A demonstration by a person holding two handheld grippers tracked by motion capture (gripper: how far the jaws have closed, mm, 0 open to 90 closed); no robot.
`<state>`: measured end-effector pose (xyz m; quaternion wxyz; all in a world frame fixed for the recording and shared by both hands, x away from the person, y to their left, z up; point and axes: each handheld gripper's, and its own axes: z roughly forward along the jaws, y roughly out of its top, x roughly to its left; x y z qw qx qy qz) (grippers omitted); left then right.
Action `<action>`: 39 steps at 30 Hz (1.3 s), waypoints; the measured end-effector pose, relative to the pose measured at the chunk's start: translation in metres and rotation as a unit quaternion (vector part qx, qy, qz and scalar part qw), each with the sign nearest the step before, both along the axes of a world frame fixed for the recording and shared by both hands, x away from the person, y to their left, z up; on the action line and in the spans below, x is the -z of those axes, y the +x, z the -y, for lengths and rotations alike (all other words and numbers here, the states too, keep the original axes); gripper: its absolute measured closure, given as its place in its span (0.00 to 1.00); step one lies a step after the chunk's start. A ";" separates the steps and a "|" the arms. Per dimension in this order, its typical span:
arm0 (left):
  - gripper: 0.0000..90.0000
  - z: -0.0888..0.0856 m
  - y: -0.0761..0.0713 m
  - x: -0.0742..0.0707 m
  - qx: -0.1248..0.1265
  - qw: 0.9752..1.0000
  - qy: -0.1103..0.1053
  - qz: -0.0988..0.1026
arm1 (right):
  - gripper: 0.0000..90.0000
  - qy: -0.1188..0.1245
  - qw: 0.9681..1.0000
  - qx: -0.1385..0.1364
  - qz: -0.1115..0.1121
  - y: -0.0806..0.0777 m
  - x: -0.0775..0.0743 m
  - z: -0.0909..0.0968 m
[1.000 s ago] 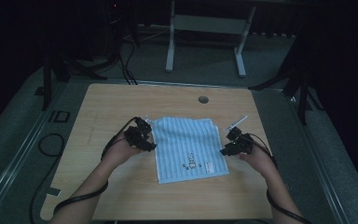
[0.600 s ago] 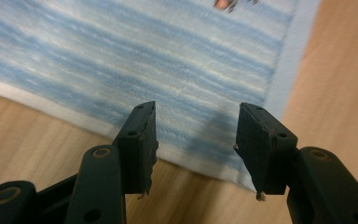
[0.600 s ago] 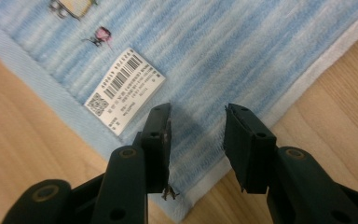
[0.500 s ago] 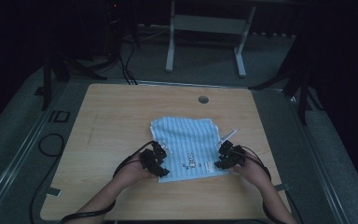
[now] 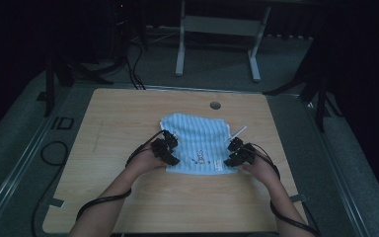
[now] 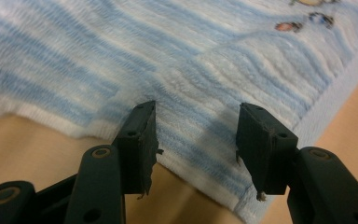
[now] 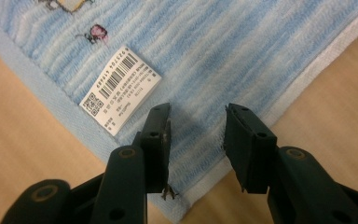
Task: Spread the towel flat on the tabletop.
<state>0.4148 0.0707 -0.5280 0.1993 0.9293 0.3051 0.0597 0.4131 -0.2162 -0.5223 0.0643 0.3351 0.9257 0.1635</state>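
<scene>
**Both claws set over the towel's near corners, nothing pinched yet**

The table (image 5: pixel 128 118) carries one thing that matters: a blue striped towel (image 5: pixel 197 140), lying flat in a roughly square shape just beyond the two claws. Flat cloth gives no edge to hook, which is likely why each hand comes in low at a near corner, where hem and wood meet.

The left claw (image 6: pixel 196 140) stands released, its jaws apart with the towel's hem running under the gap and bare wood just behind it. The cloth lies under the jaws, and no pad presses on it.

The right claw (image 7: pixel 198 140) is likewise released, jaws straddling the towel's corner tip. A white label (image 7: pixel 120 88) sits just left of and ahead of its left jaw, clear of the gap, so a pinch here would take cloth and not the tag.

With both corners bracketed alike, the setup looks meant for a matched two-handed lift or fold away from the person.
</scene>
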 end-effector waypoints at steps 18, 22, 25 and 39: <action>0.47 -0.005 -0.017 -0.018 0.064 0.998 -0.014 0.001 | 0.64 0.005 0.999 -0.043 -0.006 -0.005 -0.014 -0.007; 0.47 -0.001 -0.024 -0.005 0.072 0.997 0.002 -0.009 | 0.64 -0.016 0.998 -0.063 -0.010 -0.011 -0.008 -0.010; 0.47 0.001 -0.027 0.000 0.072 0.997 -0.003 -0.006 | 0.64 -0.034 0.997 -0.074 -0.012 -0.012 -0.002 -0.011; 0.94 0.005 -0.027 -0.002 0.050 0.999 0.009 0.000 | 0.94 -0.053 0.997 -0.064 -0.005 -0.014 -0.003 -0.014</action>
